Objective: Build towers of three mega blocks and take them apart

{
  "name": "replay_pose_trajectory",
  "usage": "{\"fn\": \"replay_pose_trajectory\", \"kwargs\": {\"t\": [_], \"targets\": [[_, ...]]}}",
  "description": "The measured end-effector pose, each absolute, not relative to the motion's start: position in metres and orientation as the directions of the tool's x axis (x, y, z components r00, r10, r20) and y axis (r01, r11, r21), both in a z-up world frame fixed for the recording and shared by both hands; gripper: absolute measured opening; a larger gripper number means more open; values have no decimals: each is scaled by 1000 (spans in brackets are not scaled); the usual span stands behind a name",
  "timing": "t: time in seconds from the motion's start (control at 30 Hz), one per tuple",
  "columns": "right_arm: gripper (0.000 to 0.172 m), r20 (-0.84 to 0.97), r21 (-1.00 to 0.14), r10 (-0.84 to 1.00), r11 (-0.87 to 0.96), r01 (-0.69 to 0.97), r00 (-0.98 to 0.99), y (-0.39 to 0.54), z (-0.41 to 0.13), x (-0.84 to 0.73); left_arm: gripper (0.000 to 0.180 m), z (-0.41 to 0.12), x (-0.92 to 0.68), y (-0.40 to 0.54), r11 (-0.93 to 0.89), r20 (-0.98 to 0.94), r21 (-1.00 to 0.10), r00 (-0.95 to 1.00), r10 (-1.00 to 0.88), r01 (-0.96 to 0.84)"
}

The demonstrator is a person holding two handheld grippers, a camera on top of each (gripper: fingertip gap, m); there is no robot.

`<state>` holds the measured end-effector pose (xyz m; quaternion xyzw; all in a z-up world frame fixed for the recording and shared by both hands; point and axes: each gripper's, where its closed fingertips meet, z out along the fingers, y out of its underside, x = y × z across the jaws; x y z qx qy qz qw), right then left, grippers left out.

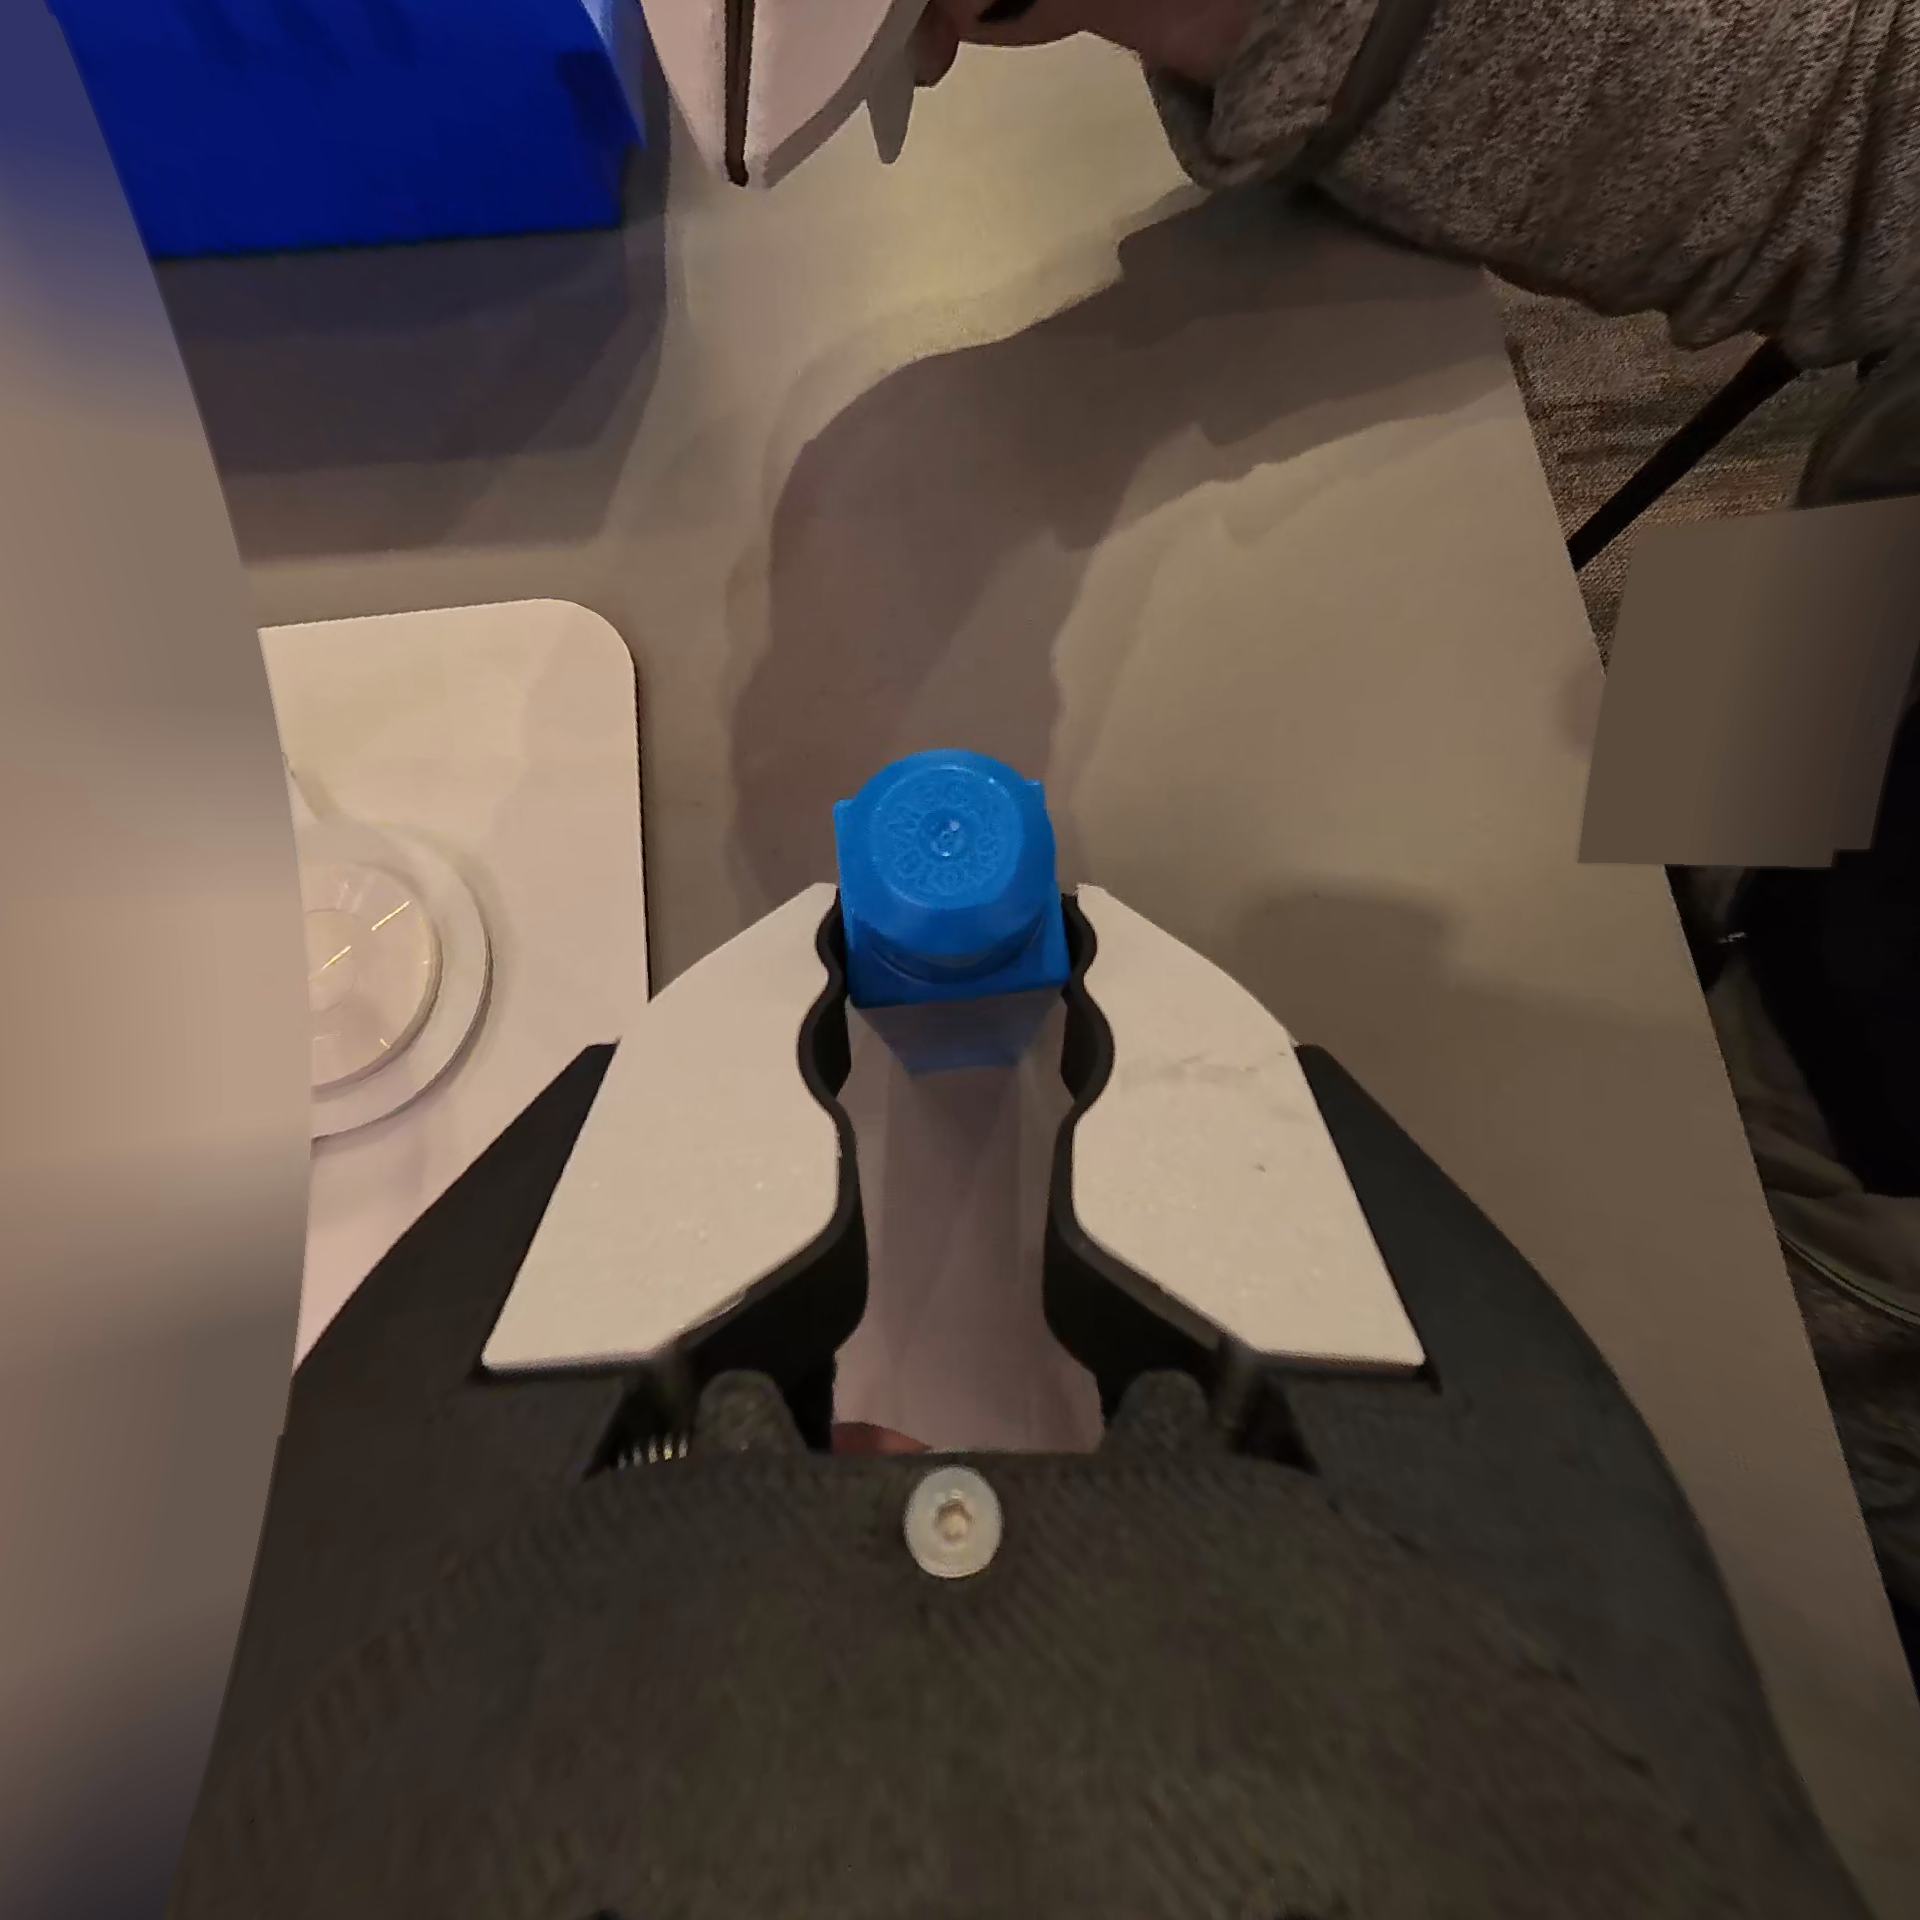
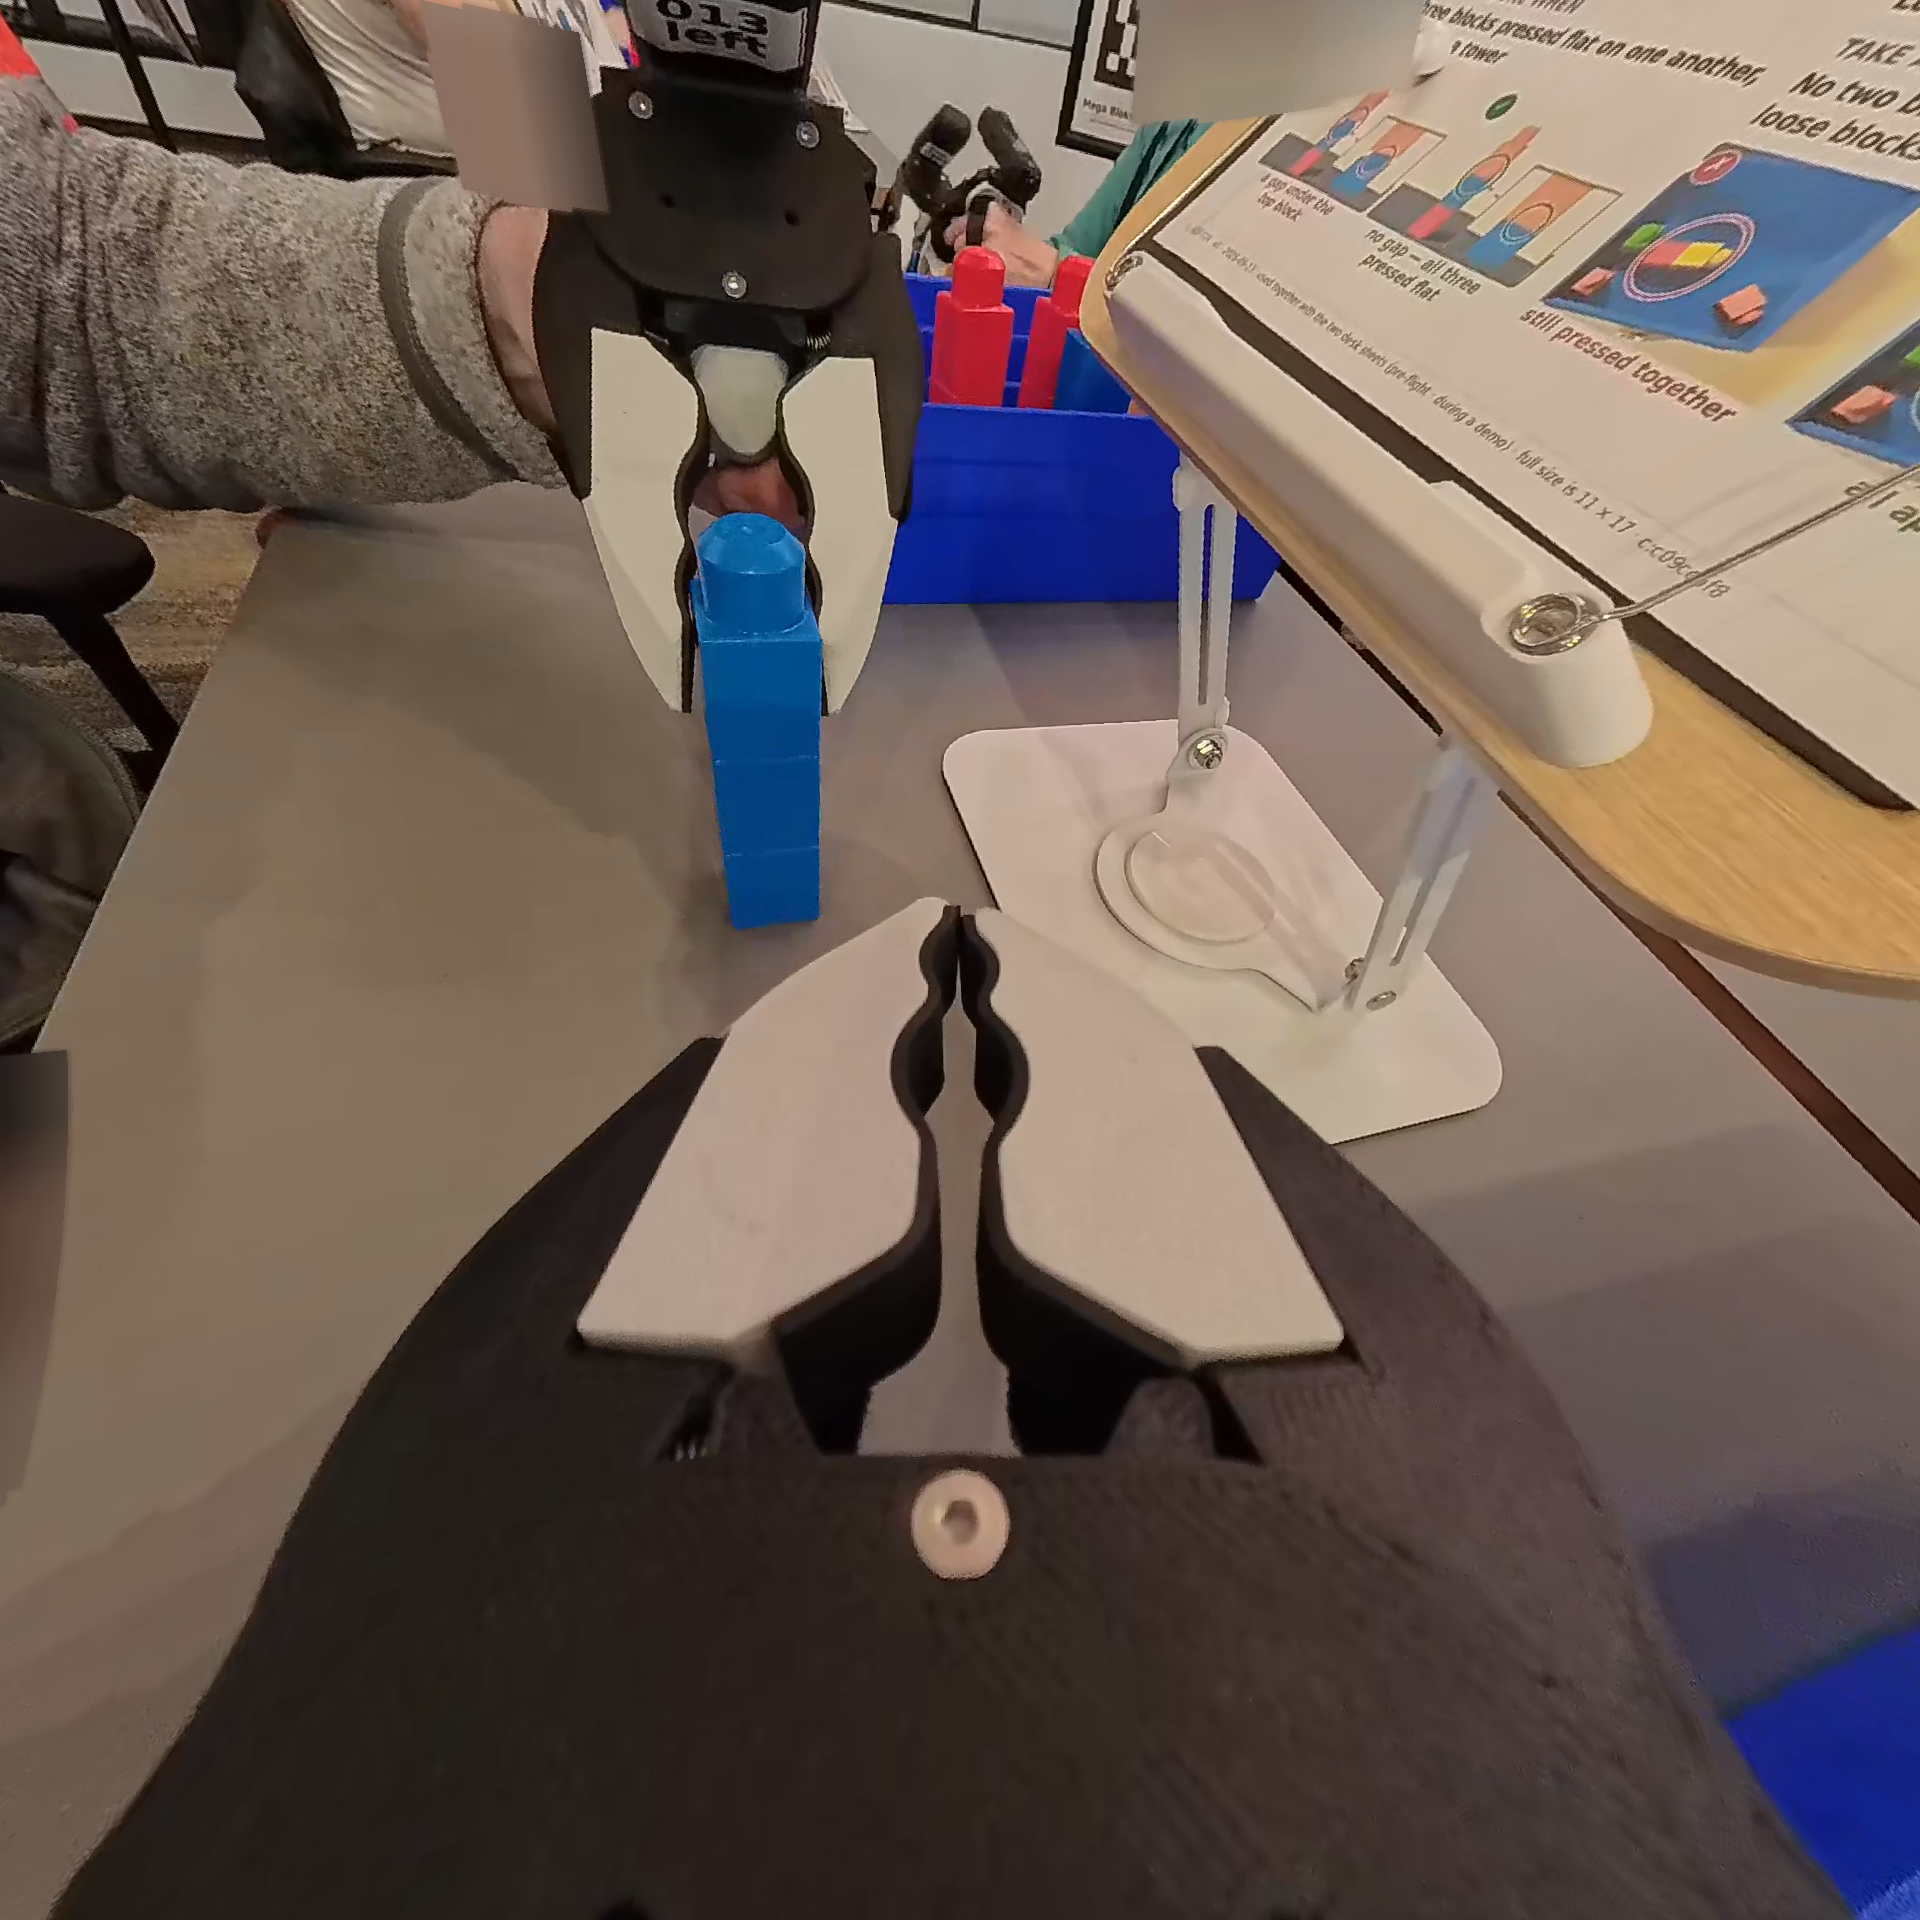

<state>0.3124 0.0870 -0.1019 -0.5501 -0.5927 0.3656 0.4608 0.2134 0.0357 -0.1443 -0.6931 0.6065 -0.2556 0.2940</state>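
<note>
A: Where is the blue tower (image 2: 764, 748)?
B: Upright on the grey table (image 2: 416, 831); the left gripper (image 1: 954, 940) clamps its top block, both pads pressing.
A: And the right gripper (image 2: 958, 920)?
B: Closed on nothing, near the tower's foot. The red blocks (image 2: 971, 332) in the blue bin (image 2: 1039, 488) are partly hidden.

Looks like an office or demo room w/ work desks. A grey table (image 2: 416, 831) stands on carpet (image 1: 1621, 416). A white stand (image 2: 1226, 914) holds a board w/ a picture guide sheet (image 2: 1558, 260). A blue bin (image 2: 1039, 488) holds toy blocks. A poster (image 2: 1101, 73) hangs on the wall, and a dark chair (image 2: 62, 582) sits beside the table.
</note>
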Motion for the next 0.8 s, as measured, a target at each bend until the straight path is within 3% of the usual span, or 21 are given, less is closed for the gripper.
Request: {"fn": "replay_pose_trajectory", "kwargs": {"t": [0.13,0.3,0.37,0.53,0.6,0.8], "targets": [[0,142,-941,989,127,315,28,87,-102,312,37,-144,212,33,-119,40,-727,130,-991,-677],[0,139,-940,990,124,319,23,86,-104,311,64,-139,207,33,-127,30,-750,158,-987,-649],[0,138,-939,990,123,322,24,86,-104,311,67,-137,201,30,-131,34,-773,166,-986,-621],[0,141,-938,990,127,321,21,85,-104,310,74,-176,193,30,-199,65,-761,232,-970,-618],[0,139,-938,990,126,324,20,85,-105,310,86,-197,197,28,-220,76,-739,245,-966,-637],[0,137,-936,990,123,329,19,86,-107,309,82,-215,207,35,-221,58,-734,265,-962,-642]]}}
